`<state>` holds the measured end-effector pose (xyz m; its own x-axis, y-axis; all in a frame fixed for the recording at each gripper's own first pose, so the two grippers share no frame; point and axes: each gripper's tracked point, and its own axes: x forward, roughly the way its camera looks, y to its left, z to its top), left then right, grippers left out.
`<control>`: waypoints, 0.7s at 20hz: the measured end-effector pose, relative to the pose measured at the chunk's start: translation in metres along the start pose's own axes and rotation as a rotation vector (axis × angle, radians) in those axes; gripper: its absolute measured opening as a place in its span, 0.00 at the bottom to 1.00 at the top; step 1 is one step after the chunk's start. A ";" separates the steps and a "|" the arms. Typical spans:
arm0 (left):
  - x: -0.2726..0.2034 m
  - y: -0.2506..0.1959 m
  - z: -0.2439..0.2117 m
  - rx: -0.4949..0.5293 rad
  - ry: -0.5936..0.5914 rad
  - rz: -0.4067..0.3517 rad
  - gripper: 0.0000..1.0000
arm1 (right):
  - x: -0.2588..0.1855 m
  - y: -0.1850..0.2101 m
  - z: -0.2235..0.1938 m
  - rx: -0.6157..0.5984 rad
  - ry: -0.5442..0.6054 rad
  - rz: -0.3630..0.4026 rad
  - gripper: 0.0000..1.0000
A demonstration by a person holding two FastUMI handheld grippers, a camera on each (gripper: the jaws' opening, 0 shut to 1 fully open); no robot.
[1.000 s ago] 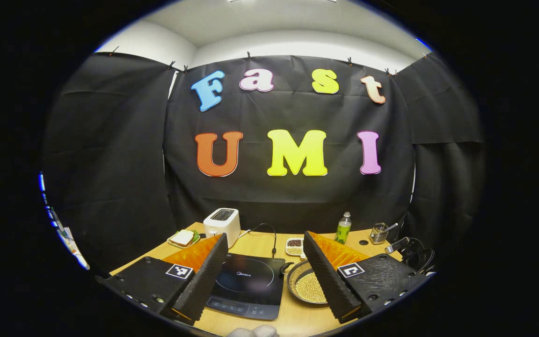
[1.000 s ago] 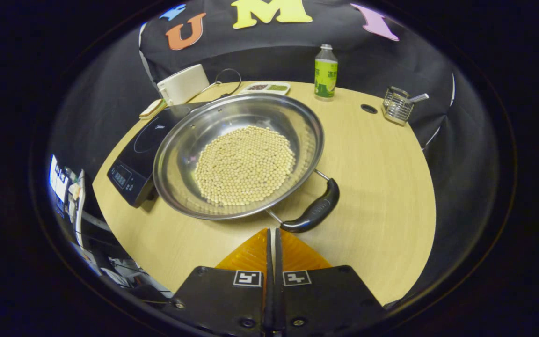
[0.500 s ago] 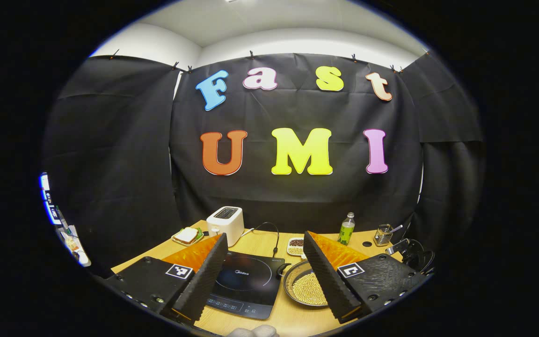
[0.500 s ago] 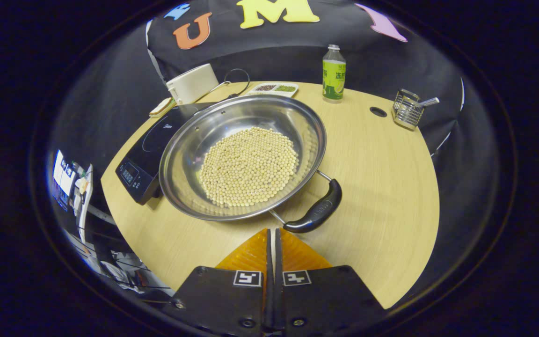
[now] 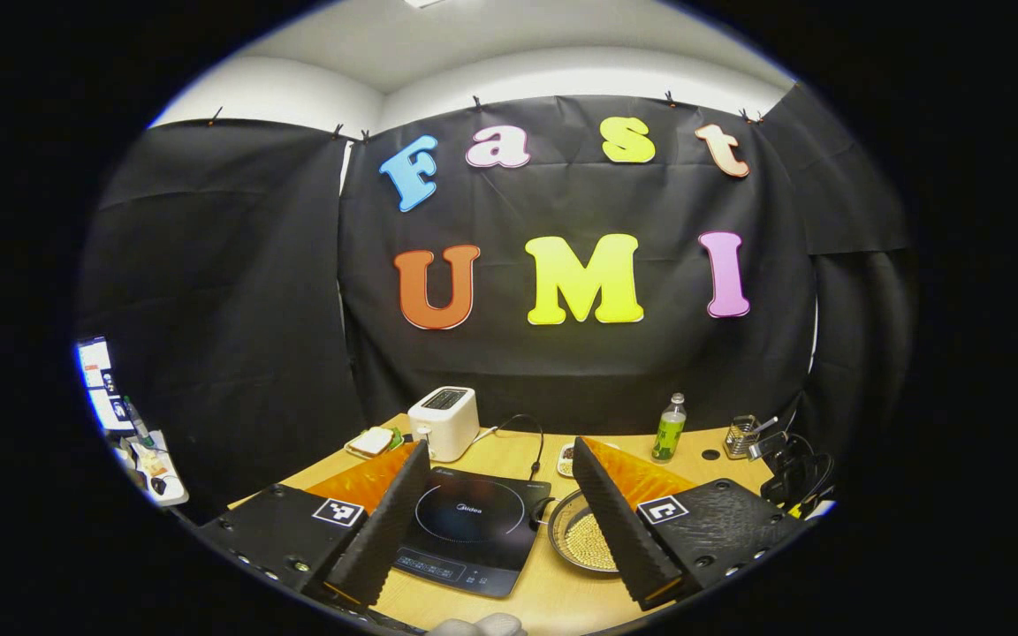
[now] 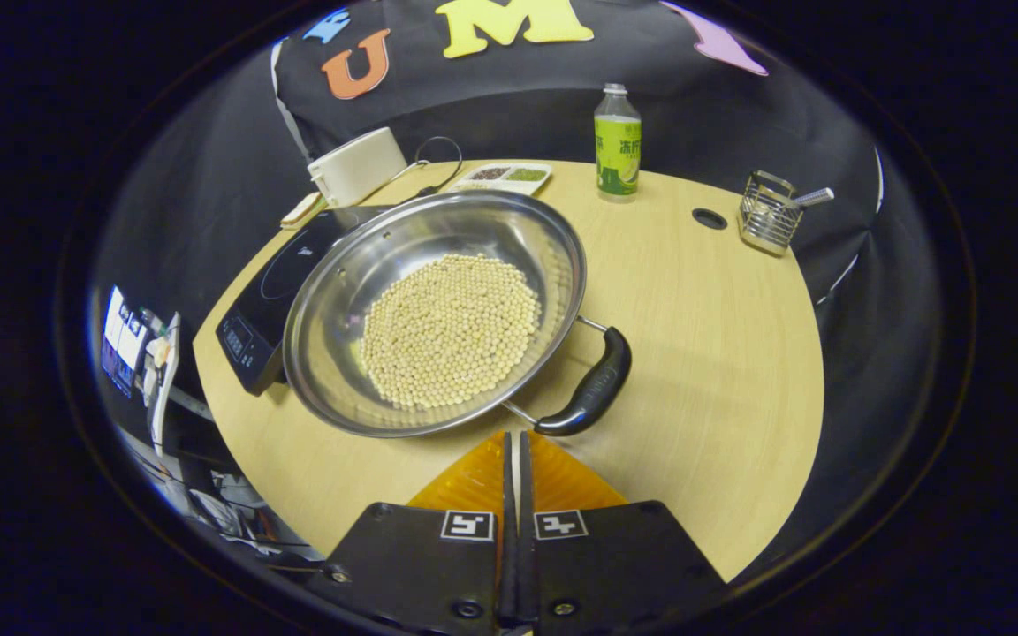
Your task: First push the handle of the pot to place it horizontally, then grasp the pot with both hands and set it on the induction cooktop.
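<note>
A wide steel pot (image 6: pixel 385 256) full of pale beans sits on the wooden table beside a black induction cooktop (image 6: pixel 284 283). Its near black handle (image 6: pixel 593 393) points toward me, down and to the right. My right gripper (image 6: pixel 513 437) is shut with nothing in it, its tips just short of that handle. In the left gripper view my left gripper (image 5: pixel 500 459) stands open well back from the table, with the cooktop (image 5: pixel 469 526) between its fingers and the pot (image 5: pixel 575 539) partly behind the right finger.
A white toaster (image 6: pixel 354 163), a small dish of grains (image 6: pixel 500 175), a green bottle (image 6: pixel 618 141) and a wire holder (image 6: pixel 770 216) stand along the table's (image 6: pixel 703 353) far side. A cord runs behind the cooktop. The black booth wall rises behind.
The pot has shifted slightly left in the right gripper view, its handle swung a little. The left gripper has drawn back and swung leftward; the table looks smaller.
</note>
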<state>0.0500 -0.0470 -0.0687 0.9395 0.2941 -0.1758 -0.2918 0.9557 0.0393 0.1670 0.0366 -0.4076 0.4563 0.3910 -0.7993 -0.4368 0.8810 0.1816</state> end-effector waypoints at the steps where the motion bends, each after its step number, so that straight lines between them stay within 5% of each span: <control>1: 0.000 -0.002 -0.001 0.003 0.001 0.007 0.96 | 0.001 -0.004 0.003 -0.009 -0.002 0.000 0.04; 14: 0.018 -0.024 -0.020 0.009 0.033 0.021 0.97 | 0.008 -0.042 0.030 -0.048 -0.038 -0.019 0.04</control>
<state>0.0705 -0.0648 -0.0928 0.9266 0.3139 -0.2068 -0.3100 0.9493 0.0520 0.2121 0.0110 -0.4047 0.4935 0.3847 -0.7800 -0.4643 0.8749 0.1377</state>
